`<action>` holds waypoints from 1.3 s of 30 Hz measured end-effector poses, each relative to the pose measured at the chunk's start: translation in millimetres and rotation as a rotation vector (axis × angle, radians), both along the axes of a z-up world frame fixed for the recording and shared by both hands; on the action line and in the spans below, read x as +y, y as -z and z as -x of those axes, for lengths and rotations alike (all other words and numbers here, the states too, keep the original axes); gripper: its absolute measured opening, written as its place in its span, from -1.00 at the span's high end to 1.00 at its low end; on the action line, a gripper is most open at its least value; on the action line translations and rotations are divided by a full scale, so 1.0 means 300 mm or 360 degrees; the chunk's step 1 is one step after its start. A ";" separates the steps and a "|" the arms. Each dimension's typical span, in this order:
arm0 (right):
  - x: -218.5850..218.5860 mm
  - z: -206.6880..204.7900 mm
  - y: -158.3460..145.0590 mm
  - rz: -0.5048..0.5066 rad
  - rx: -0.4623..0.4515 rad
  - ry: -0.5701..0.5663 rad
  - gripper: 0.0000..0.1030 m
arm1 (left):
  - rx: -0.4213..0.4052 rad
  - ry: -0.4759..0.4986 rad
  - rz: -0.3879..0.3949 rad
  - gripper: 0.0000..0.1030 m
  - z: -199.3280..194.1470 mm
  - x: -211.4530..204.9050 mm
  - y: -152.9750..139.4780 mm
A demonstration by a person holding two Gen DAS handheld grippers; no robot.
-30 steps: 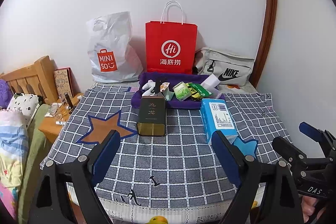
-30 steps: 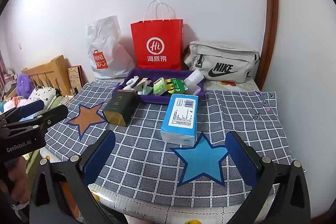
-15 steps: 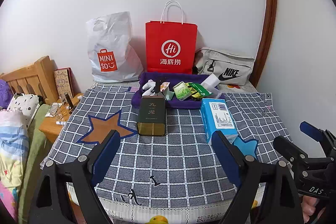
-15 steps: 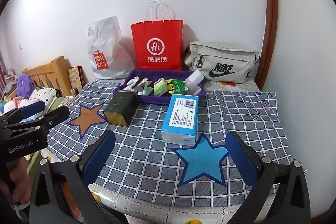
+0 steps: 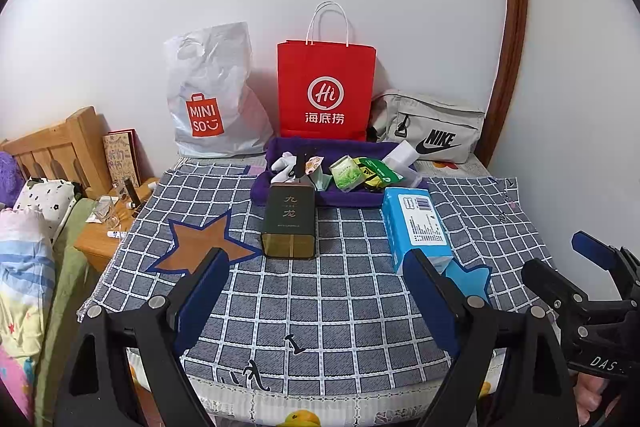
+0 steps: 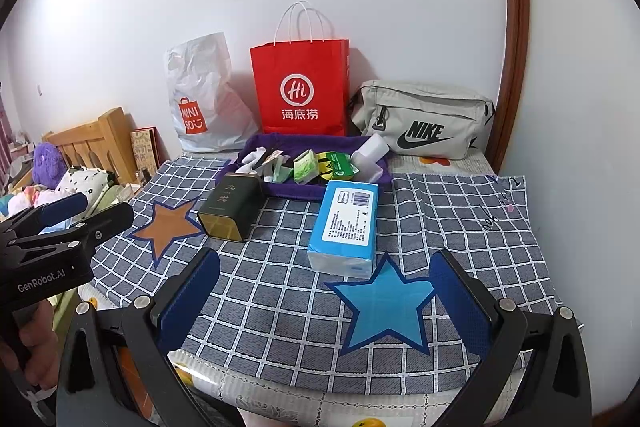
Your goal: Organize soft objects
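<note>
A blue tissue pack (image 5: 416,223) (image 6: 346,227) lies on the checked cloth, just in front of a purple tray (image 5: 276,151) (image 6: 256,145). The tray holds white socks (image 5: 284,165), green packets (image 5: 348,173) and a white roll (image 6: 372,151). A dark tea tin (image 5: 289,223) (image 6: 230,207) lies left of the pack. My left gripper (image 5: 316,287) (image 6: 86,215) is open near the table's front edge, nothing between its blue pads. My right gripper (image 6: 324,295) (image 5: 572,263) is open over the blue star (image 6: 384,307), also holding nothing.
Against the back wall stand a white Miniso bag (image 5: 212,99), a red paper bag (image 5: 326,95) and a grey Nike bag (image 5: 432,127). A wooden bed frame (image 5: 52,147), bedding and a small nightstand (image 5: 104,239) sit to the left. A white wall closes the right side.
</note>
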State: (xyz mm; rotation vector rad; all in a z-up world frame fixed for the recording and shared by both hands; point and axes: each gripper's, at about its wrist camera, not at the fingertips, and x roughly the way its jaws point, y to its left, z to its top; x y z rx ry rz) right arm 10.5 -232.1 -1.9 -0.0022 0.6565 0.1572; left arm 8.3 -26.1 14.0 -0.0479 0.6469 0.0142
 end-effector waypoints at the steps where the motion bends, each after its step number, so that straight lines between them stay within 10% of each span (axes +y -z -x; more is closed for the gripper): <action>1: 0.000 0.001 0.001 0.0000 0.0000 0.0001 -1.00 | -0.0001 -0.0001 0.0000 -0.71 0.001 -0.001 0.000; 39: 0.007 0.017 -0.013 -0.0012 -0.0009 -0.0008 -1.00 | 0.0009 0.0009 -0.0005 -0.71 0.005 0.015 0.010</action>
